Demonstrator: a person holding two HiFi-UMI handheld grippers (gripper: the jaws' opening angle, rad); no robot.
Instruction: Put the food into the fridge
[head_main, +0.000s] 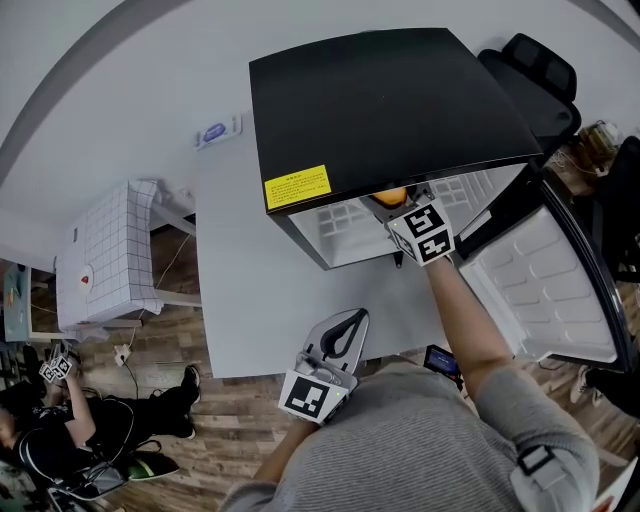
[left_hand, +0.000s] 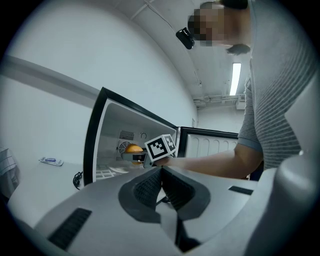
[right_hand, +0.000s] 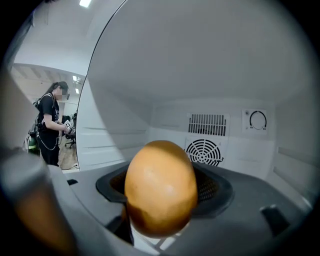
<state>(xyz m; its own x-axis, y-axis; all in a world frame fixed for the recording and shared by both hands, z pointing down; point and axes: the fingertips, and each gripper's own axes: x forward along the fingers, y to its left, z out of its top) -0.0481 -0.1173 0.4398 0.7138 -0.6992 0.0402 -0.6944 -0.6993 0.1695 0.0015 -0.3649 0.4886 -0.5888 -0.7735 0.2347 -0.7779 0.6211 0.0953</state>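
A black-topped mini fridge (head_main: 390, 110) stands on the grey table (head_main: 250, 300) with its door (head_main: 545, 280) swung open to the right. My right gripper (head_main: 395, 203) reaches into the white fridge compartment, shut on a round orange-brown food item (head_main: 390, 196). In the right gripper view the food (right_hand: 160, 187) fills the jaws, held above the fridge floor in front of the back wall's fan grille (right_hand: 203, 150). My left gripper (head_main: 352, 318) hangs over the table's near edge by my body, shut and empty. Its pads (left_hand: 150, 187) meet, pointing at the fridge (left_hand: 100, 130).
A small table under a white checked cloth (head_main: 105, 255) stands to the left. Another person (head_main: 50, 420) sits on the floor at the lower left. A black chair (head_main: 540, 65) is behind the fridge. A small blue-and-white object (head_main: 215, 132) lies at the table's far edge.
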